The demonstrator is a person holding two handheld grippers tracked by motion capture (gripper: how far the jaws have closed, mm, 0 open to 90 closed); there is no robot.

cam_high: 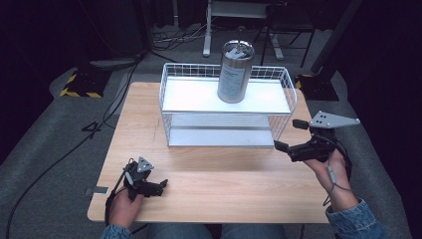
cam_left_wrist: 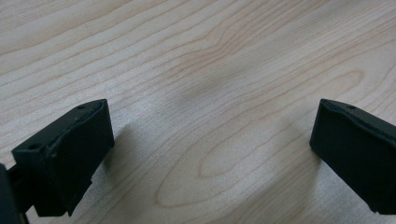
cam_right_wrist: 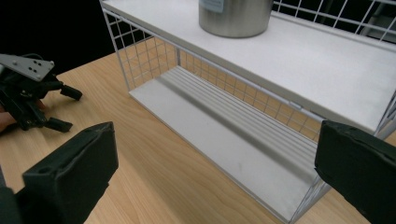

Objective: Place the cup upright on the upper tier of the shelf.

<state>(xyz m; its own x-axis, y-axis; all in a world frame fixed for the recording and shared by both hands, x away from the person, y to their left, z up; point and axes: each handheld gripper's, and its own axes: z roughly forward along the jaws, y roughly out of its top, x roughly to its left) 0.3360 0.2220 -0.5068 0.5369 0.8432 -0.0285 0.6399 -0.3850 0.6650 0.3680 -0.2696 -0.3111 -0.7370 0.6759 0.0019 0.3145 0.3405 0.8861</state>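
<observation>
Right, status: steel canister point(cam_high: 235, 72) sits upright on the top shelf of the white wire rack point(cam_high: 169, 107), roughly mid-shelf, a bit toward the back rail. Lower shelf bare. Nothing held atm.

Right gripper point(cam_high: 288, 135) hangs just off the rack's front-right corner, above the table point(cam_high: 209, 184), jaws wide apart and empty. Its own view looks across the rack front; the canister point(cam_right_wrist: 235, 17) base sits up top, well above the jaw line. Left gripper point(cam_high: 158, 187) rests low on the table near the front-left edge, well apart from the rack, jaws also spread, bare wood between them in the left gripper view. It also shows far off in the right gripper view point(cam_right_wrist: 56, 107).

My read: step in hand = right gripper going for the canister, prob. to lift it off the top shelf.

How to do it well, imo:
- Raise first, then go in. Jaws are at lower-shelf height now; a straight push hits the wire front.
- Come over the front rim, jaws level, one each side of the body around mid-height. Too high and it may tip.
- Smooth metal, looks slippery. Centre it between the pads before closing, squeeze firm.
- Lift straight up till clear of the side rails before pulling out; the right-end wire wall is near.
- Keep left gripper parked unless the rack slides, then brace w/ it.
</observation>
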